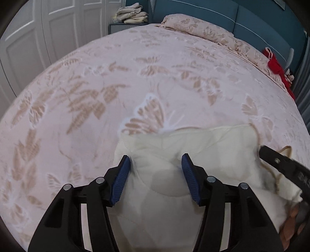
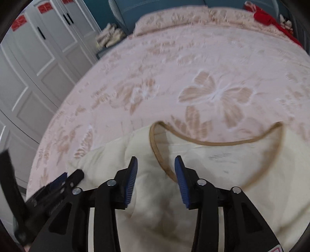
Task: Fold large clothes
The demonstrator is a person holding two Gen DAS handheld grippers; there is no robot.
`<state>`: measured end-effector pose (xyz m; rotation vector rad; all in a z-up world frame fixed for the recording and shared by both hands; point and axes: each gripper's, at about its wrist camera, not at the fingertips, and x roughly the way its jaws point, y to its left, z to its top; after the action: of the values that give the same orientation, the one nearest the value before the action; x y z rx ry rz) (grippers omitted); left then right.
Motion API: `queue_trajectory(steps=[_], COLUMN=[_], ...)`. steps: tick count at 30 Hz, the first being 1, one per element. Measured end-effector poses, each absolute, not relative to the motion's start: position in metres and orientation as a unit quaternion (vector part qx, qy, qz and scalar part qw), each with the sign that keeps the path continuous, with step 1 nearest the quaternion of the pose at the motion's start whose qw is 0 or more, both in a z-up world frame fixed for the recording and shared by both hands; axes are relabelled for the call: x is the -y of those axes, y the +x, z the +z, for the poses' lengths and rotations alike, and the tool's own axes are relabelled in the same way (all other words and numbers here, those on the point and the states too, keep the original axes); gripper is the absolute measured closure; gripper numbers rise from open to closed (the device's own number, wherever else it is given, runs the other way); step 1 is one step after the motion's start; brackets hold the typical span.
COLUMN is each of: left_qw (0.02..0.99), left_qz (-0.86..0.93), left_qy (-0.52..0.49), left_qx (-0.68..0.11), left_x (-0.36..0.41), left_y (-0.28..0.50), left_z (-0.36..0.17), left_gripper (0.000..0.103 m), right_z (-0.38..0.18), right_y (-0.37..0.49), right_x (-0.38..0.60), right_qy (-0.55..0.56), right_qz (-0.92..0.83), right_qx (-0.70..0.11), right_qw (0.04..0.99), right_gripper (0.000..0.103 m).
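A cream garment [image 1: 193, 147] with a tan-trimmed neckline [image 2: 213, 143] lies crumpled on the near part of a pink bed. My left gripper [image 1: 156, 160] is open, its blue pads [image 1: 122, 180] straddling a raised fold of the cloth. My right gripper [image 2: 156, 164] is open just above the garment [image 2: 242, 166], beside the left end of the neckline trim. The right gripper shows at the right edge of the left wrist view [image 1: 281, 162]; the left one shows at the lower left of the right wrist view [image 2: 58, 186].
The bed has a pink butterfly-patterned cover [image 1: 116, 81] and a matching pillow [image 1: 203, 29] at the far end. A red item [image 1: 277, 67] lies at the far right. Folded cloths [image 1: 131, 14] sit on a stand by white wardrobe doors [image 2: 38, 58].
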<state>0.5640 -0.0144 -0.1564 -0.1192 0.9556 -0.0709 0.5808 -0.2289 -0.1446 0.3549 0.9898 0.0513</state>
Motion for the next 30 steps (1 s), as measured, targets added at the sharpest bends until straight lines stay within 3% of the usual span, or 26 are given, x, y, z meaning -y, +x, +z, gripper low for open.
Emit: queue_trajectory(steps=[2,3,4,5,10,17,19,24,27,30], left_qw=[0.896,0.899,0.902,0.903,0.907,0.912,0.919,0.899,0.880,0.868], left_qz=[-0.035,-0.036,-0.037,-0.036,-0.029,-0.018,-0.041,-0.158,-0.190,-0.203], left_qy=[-0.057,-0.057,-0.059,-0.061,-0.048,0.003,0.000,-0.009,0.015,0.040], left_qx=[-0.439,-0.433,-0.425,-0.423,-0.417,-0.410,-0.393,-0.408,-0.434,-0.451], left_x=[0.013,0.013,0.012,0.011,0.017,0.029,0.035,0.108,0.158,0.196], left_y=[0.557,0.556,0.553,0.552,0.551,0.541,0.529,0.522,0.524,0.522], left_z=[-0.162,-0.162,-0.164,-0.164,-0.163,-0.136,-0.118,-0.082,-0.095,-0.116], left_gripper=[0.047,0.047,0.047,0.047,0.046,0.045,0.045,0.045,0.046,0.046], right_z=[-0.161,-0.162,-0.162,-0.162,-0.178,-0.129,-0.122,-0.139,-0.156,-0.162], right_y=[0.588,0.587,0.582,0.578,0.575,0.523,0.496,0.481,0.483,0.479], right_x=[0.219,0.216,0.212,0.212,0.232,0.288,0.329,0.378,0.387,0.395], right_qy=[0.154,0.145,0.133,0.130,0.179,0.206,0.226,0.231,0.229,0.219], right_qz=[0.035,0.036,0.041,0.045,0.020,-0.073,-0.100,-0.101,-0.090,-0.094], right_qx=[-0.489,-0.485,-0.473,-0.467,-0.452,-0.387,-0.375,-0.414,-0.443,-0.447], right_qw=[0.858,0.861,0.870,0.874,0.874,0.896,0.894,0.875,0.862,0.862], right_gripper=[0.062,0.067,0.090,0.098,0.102,0.095,0.087,0.086,0.097,0.103])
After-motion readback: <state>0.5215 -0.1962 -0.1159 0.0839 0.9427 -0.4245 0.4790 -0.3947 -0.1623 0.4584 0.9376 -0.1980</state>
